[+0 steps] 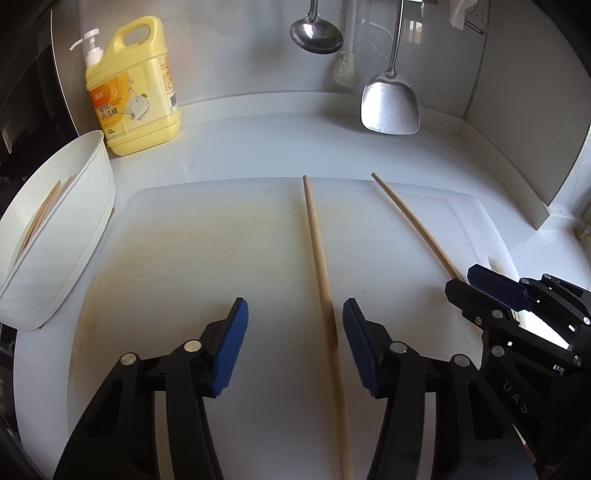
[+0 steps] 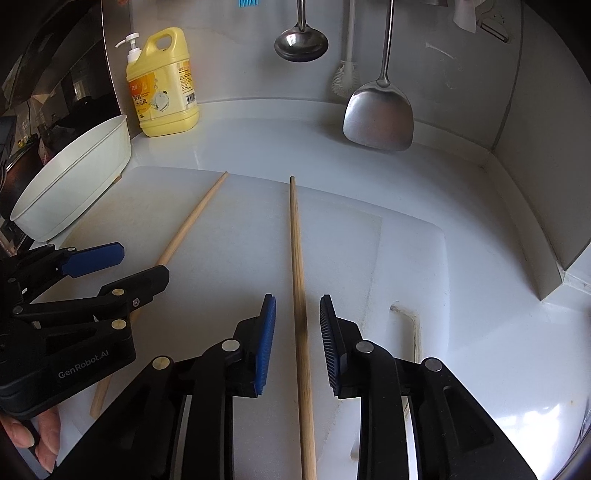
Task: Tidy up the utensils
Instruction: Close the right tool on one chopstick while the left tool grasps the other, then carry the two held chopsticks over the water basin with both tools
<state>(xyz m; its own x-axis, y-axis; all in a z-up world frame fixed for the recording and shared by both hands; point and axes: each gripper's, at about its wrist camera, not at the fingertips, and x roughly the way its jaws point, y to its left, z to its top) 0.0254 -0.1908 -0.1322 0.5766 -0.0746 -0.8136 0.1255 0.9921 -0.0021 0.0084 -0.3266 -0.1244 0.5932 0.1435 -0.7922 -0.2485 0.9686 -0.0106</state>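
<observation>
Two long wooden chopsticks lie on a white cutting board (image 1: 203, 240). One chopstick (image 1: 317, 251) runs between the blue pads of my left gripper (image 1: 295, 310), close to the right-hand pad with a wide gap on the other side; this gripper is open. The other chopstick (image 2: 297, 258) lies between the pads of my right gripper (image 2: 298, 299), with a small gap on each side, so that gripper is open too. In the right wrist view my left gripper (image 2: 142, 264) sits over the first chopstick (image 2: 192, 218). A white tub (image 1: 74, 229) at the left holds more chopsticks (image 1: 40, 214).
A yellow dish soap bottle (image 1: 136, 92) stands at the back left. A steel ladle (image 1: 316, 35), a steel spatula (image 1: 389, 105) and a white brush (image 1: 345, 70) hang on the back wall. A person's fingers (image 2: 44, 439) hold the left gripper. A wall corner closes the right side.
</observation>
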